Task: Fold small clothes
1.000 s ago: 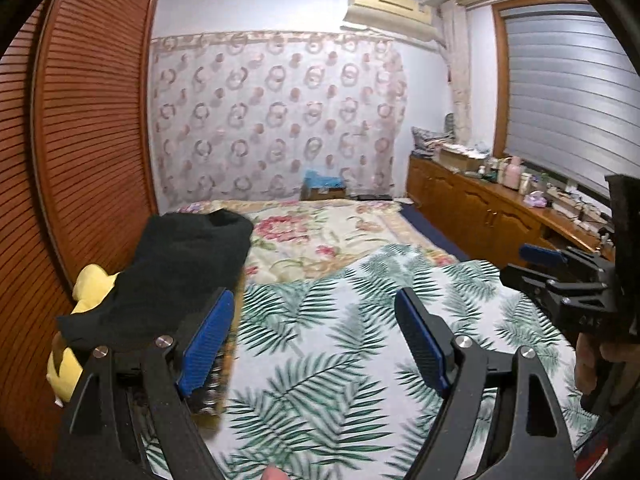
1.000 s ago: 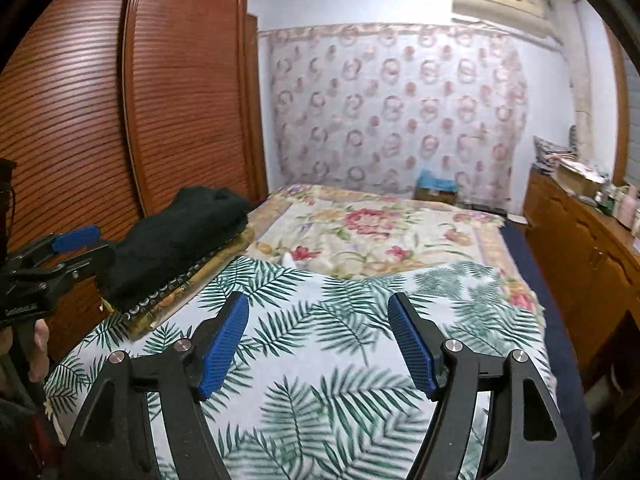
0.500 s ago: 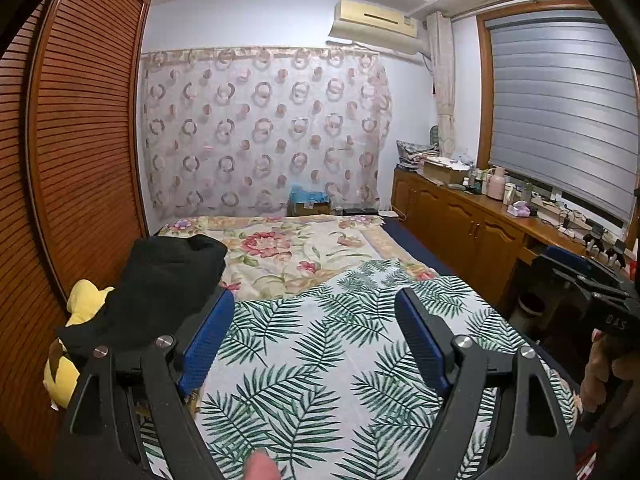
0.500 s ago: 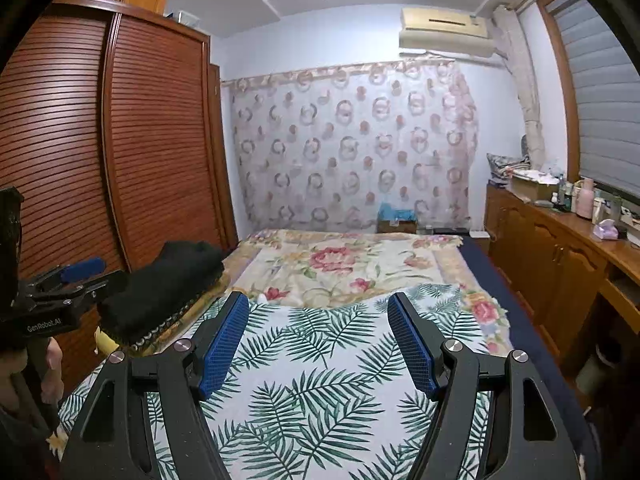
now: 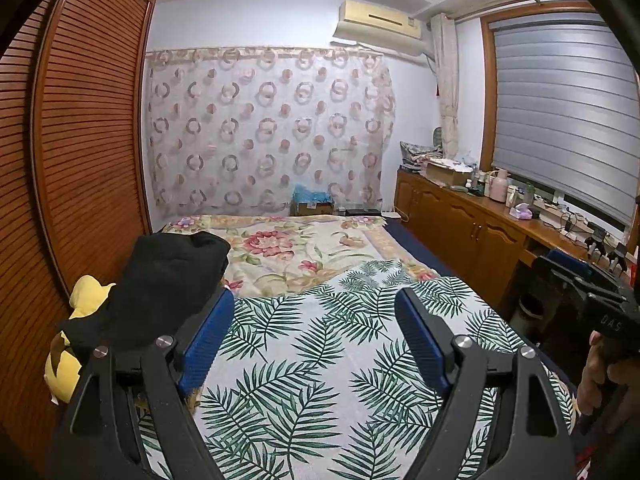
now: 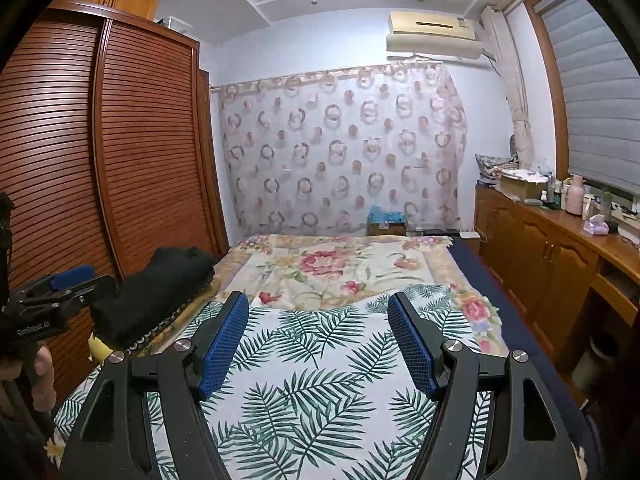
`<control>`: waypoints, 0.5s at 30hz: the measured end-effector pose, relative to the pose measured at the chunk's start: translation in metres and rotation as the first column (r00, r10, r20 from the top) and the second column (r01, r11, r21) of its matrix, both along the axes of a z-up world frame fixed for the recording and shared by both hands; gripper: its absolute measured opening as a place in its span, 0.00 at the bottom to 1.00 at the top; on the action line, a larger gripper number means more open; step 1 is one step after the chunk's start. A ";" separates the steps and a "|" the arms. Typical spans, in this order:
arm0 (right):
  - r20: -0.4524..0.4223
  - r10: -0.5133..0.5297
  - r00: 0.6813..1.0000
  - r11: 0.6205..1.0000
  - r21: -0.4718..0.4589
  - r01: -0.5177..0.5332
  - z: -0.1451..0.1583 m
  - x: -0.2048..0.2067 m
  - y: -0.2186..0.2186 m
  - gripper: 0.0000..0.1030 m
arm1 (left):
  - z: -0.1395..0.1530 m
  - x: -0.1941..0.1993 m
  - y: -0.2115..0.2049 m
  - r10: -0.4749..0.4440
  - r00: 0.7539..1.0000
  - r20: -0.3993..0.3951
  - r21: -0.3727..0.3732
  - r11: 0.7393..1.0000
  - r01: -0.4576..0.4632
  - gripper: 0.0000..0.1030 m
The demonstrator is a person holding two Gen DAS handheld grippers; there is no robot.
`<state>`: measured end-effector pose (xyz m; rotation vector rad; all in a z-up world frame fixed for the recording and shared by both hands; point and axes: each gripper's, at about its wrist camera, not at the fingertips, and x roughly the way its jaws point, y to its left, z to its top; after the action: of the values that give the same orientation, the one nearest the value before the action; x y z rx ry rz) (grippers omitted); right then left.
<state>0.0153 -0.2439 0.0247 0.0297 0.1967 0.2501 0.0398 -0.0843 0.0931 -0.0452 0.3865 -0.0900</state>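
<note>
Black soft clothes (image 5: pixel 168 280) sat piled at the bed's (image 5: pixel 320 360) left side, not folded yet. Both tools, left (image 5: pixel 316 340) and right (image 6: pixel 320 340), were wide and empty.

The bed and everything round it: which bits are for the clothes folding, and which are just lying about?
For the job:
black clothes pile at the bed's left edge
left gripper, open
right gripper, open
palm-leaf sheet, probably the folding surface

Lying about:
yellow plush toy
floral blanket
box with blue stuff
pink flask on the sideboard

left gripper (image 5: pixel 310 336) spread wide, right gripper (image 6: pixel 318 338) likewise
</note>
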 end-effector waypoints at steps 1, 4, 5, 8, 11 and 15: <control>0.000 0.000 1.000 1.000 0.000 0.000 0.001 0.000 -0.001 0.72 | 0.001 0.001 0.000 0.002 1.000 0.001 0.001 1.000 -0.002 0.80; 0.000 0.000 1.000 1.000 0.000 0.000 0.002 0.000 -0.002 0.72 | 0.002 0.000 0.000 0.002 1.000 0.002 0.002 1.000 -0.002 0.80; 0.000 0.001 1.000 1.000 0.000 -0.001 0.002 0.000 -0.002 0.72 | 0.002 0.000 0.000 0.003 1.000 0.002 0.003 1.000 -0.003 0.80; 0.001 0.000 1.000 1.000 0.000 0.000 0.004 0.001 -0.002 0.72 | 0.007 0.000 0.001 0.009 1.000 0.004 0.008 1.000 -0.009 0.80; -0.001 -0.001 1.000 1.000 0.000 0.001 0.005 0.002 -0.004 0.72 | 0.008 0.000 0.002 0.009 1.000 0.005 0.007 1.000 -0.009 0.80; -0.001 0.001 1.000 1.000 -0.001 -0.001 0.006 0.002 -0.007 0.72 | 0.010 -0.001 0.002 0.011 1.000 0.008 0.009 1.000 -0.011 0.80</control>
<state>0.0176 -0.2505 0.0308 0.0282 0.1975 0.2508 0.0389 -0.0818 0.1029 -0.0384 0.3783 -0.0773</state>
